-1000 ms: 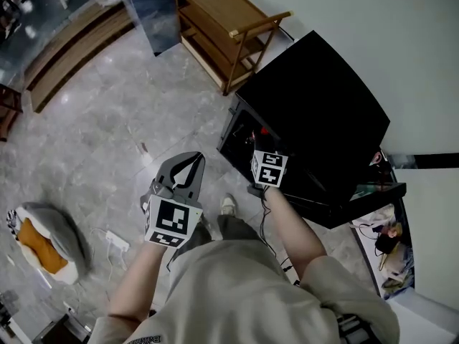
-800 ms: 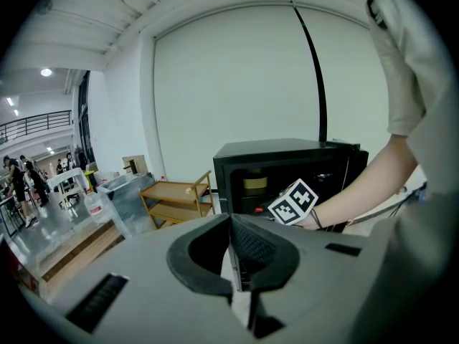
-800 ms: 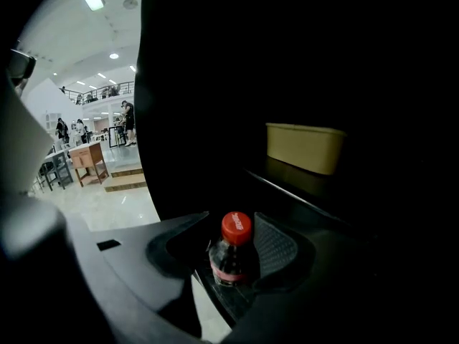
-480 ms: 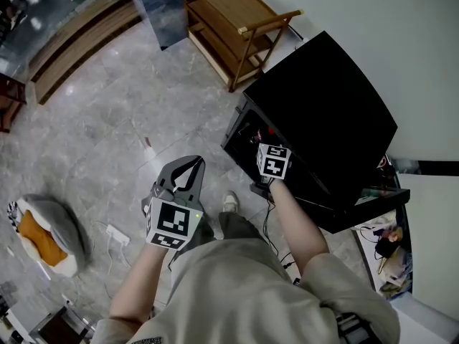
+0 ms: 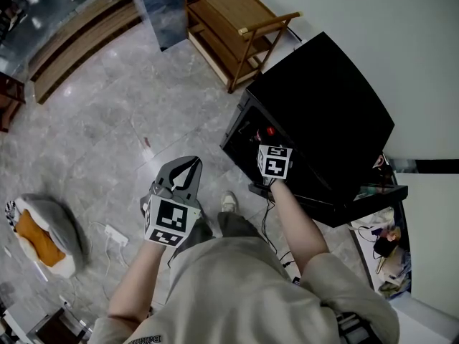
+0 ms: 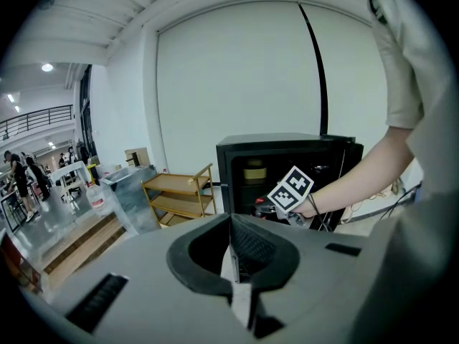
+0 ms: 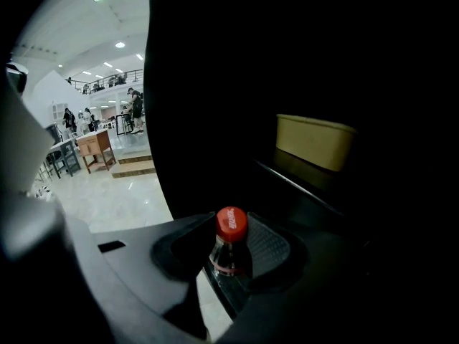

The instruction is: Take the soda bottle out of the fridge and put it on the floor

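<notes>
Closing steadily, my right fingers [image 7: 269, 246] had just drawn in from wide apart and pressed on the neck of the soda bottle [image 7: 231, 253], which stood upright, red cap up, just inside the open black fridge [image 5: 323, 113] on the right. My left fingers [image 6: 247, 246] were together and empty, held over the grey floor [image 5: 107, 120] left of the fridge, near my legs.

The fridge [image 5: 315, 120] stands right of centre in the head view, with a rack [image 5: 229, 27] beside it at upper centre. Inside the fridge, the soda bottle [image 7: 231, 246] stands seemingly below a shelf [image 7: 301, 185] bearing a tub [image 7: 315, 143]. A cushion [image 5: 39, 235] lies on the floor [image 5: 107, 120] at lower left.
</notes>
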`<state>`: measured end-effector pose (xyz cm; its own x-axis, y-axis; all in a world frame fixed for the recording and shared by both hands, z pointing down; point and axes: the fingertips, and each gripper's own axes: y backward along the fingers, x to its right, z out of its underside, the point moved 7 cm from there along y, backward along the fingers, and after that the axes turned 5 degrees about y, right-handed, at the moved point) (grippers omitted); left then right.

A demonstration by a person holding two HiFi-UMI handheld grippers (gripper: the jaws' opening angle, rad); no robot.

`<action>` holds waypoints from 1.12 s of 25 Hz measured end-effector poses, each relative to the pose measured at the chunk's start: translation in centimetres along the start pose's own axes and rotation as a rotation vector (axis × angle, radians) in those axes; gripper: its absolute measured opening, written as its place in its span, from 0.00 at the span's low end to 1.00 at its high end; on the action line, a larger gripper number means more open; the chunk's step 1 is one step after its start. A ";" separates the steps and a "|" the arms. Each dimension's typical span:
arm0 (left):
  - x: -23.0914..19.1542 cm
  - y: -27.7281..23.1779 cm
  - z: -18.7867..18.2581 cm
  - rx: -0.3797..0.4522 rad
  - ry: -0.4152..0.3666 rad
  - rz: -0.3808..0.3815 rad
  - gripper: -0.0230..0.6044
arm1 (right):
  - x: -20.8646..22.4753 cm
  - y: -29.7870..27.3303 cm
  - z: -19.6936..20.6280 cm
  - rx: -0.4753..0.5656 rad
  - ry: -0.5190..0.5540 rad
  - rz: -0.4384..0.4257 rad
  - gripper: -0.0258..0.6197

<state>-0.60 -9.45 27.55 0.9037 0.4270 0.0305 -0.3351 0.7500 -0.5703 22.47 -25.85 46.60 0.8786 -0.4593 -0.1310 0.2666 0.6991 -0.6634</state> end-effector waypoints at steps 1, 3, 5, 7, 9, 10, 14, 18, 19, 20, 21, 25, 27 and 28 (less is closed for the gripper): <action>-0.1 0.2 0.0 0.004 0.000 0.000 0.05 | -0.2 0.3 0.0 0.000 0.005 -0.006 0.21; -0.2 0.6 0.1 0.011 0.000 0.001 0.05 | -0.7 1.1 -0.2 0.005 0.010 -0.023 0.21; -0.3 1.0 0.2 0.015 -0.001 0.000 0.05 | -1.3 2.0 -0.5 0.011 0.022 -0.038 0.21; -0.5 1.5 0.2 0.021 -0.001 -0.002 0.05 | -2.1 3.1 -0.9 0.016 0.048 -0.055 0.21; -0.7 2.0 0.3 0.028 0.000 -0.005 0.05 | -3.2 4.4 -1.4 0.023 0.079 -0.079 0.21; -0.8 2.3 0.4 0.032 0.000 -0.008 0.05 | -3.8 5.0 -1.7 0.030 0.093 -0.095 0.21; -1.2 3.5 0.7 0.046 0.003 -0.021 0.05 | -6.5 7.3 -3.2 0.053 0.156 -0.165 0.21; -1.9 4.8 1.5 0.049 0.011 -0.045 0.05 | -9.5 9.2 -4.8 0.068 0.222 -0.250 0.21; -2.1 5.2 1.7 0.048 0.016 -0.053 0.05 | -10.3 9.6 -5.1 0.068 0.237 -0.275 0.21; -2.3 5.6 2.0 0.046 0.021 -0.064 0.05 | -11.1 9.9 -5.5 0.067 0.252 -0.300 0.21; -2.6 5.9 2.3 0.044 0.026 -0.076 0.05 | -11.8 10.2 -5.8 0.065 0.268 -0.324 0.21; -3.5 7.2 4.0 0.021 0.051 -0.127 0.05 | -14.7 10.8 -6.9 0.061 0.342 -0.399 0.21; -4.1 8.0 5.0 0.009 0.070 -0.146 0.05 | -16.4 11.0 -7.3 0.062 0.382 -0.424 0.21; -4.5 8.5 5.5 0.003 0.078 -0.156 0.05 | -17.2 11.0 -7.5 0.062 0.398 -0.439 0.21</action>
<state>-8.92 -2.22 27.06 0.9628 0.2645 0.0547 -0.1894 0.8055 -0.5615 7.28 -14.34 36.06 0.4680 -0.8743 -0.1287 0.6045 0.4229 -0.6750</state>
